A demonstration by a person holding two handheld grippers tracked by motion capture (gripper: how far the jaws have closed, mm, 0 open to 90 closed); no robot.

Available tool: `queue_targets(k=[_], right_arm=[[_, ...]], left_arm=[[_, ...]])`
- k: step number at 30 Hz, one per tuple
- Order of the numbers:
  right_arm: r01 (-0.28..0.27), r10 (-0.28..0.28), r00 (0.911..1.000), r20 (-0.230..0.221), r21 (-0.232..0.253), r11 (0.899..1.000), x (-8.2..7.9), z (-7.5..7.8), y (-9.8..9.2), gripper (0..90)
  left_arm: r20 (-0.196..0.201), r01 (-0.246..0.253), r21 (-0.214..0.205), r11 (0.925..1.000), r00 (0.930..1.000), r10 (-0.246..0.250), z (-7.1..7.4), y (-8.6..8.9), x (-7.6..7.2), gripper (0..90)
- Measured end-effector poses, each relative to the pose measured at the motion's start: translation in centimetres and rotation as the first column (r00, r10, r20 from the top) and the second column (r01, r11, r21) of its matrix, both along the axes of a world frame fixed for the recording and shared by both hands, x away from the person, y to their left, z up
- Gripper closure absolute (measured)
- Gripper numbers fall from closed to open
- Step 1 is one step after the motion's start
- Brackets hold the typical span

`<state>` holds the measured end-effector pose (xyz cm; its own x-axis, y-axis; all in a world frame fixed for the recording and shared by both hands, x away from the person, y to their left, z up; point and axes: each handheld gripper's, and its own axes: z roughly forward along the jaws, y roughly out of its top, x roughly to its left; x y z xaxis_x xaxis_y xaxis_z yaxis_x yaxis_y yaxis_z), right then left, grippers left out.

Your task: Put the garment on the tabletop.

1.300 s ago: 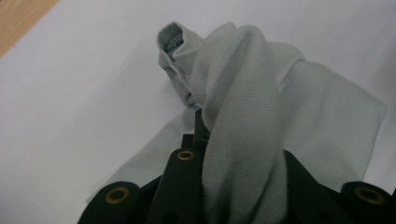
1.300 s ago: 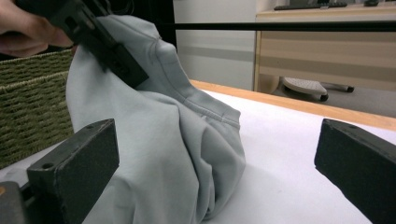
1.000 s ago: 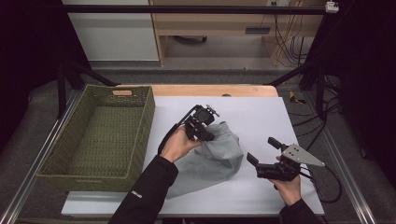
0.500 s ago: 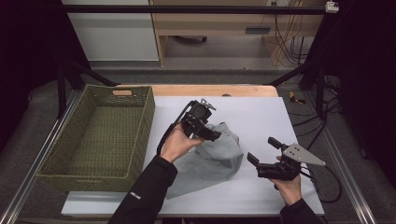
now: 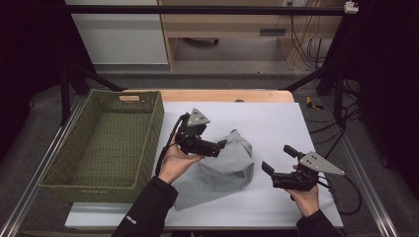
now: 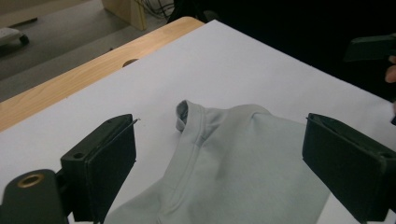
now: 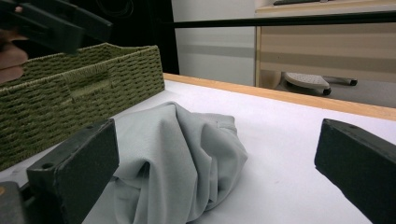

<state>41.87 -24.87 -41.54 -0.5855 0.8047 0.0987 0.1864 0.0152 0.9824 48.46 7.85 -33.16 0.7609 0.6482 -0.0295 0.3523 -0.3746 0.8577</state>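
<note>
Grey garment [image 5: 222, 165], likely a T-shirt by the ribbed collar seam in the left gripper view, lies crumpled in a soft heap on the white worktop [image 5: 276, 123], just right of the woven green basket [image 5: 106, 148], which is empty as far as the high view reaches. The left gripper [image 5: 221, 146] hangs over the top of the heap with its jaws wide apart and nothing between them; in its own view the collar and a raised fold sit in the gap below the pads. The right gripper [image 5: 276, 159] waits near the heap's right edge, apart from the cloth, its jaws also spread and empty. Judging by the layout, the step in hand is the approach to a grasp, probably to lift the garment toward the basket or to spread it for folding; which of the two I cannot tell. The next move calls for the left gripper to come down onto a raised ridge of fabric and close on enough layers that the cloth does not slip out, with the right taking a second hold if the piece is to be stretched. The garment's sleeves and hem are buried in the folds, its near corner is partly covered by the person's left forearm [image 5: 148, 207], and the basket's near inner wall is hidden from the high view.
</note>
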Motion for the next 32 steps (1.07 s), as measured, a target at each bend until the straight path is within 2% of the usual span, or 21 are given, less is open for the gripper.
queue_targets(k=[4,8,14,17,22,26,32], right_arm=[[-0.006,0.006,0.9999,-0.009,-0.007,1.000,0.0,-0.1,0.0,0.3],[-0.005,0.005,0.9999,-0.013,-0.006,1.000,0.0,-0.2,-0.1,0.2],[-0.009,0.008,0.9998,-0.017,-0.010,1.000,0.1,-0.4,-0.1,0.3],[-0.012,0.012,0.9998,-0.015,-0.008,1.000,0.1,-0.5,-0.2,0.2],[-0.012,0.012,0.9998,-0.014,-0.003,1.000,0.1,-0.4,-0.3,0.2],[-0.010,0.010,0.9998,-0.016,-0.005,1.000,0.1,-0.5,-0.3,0.3],[-0.013,0.013,0.9998,-0.018,-0.006,1.000,0.1,-0.5,-0.3,0.2]], left_arm=[[0.004,0.005,-0.081,0.9967,1.0000,-0.005,-1.7,1.6,-0.9,8.2],[0.043,-0.016,-0.123,0.9923,0.9988,0.021,-3.3,2.8,-1.9,7.3],[0.082,0.005,-0.179,0.9838,0.9966,0.010,-4.8,3.8,-3.4,5.9],[0.090,0.000,-0.187,0.9824,0.9958,0.017,-5.0,4.1,-3.9,4.5],[0.125,-0.008,-0.231,0.9728,0.9914,0.038,-5.8,5.2,-4.7,4.5],[0.130,-0.015,-0.264,0.9645,0.9901,0.052,-6.4,6.2,-4.9,4.5],[0.136,-0.019,-0.268,0.9634,0.9890,0.058,-6.7,6.9,-5.0,4.5]])
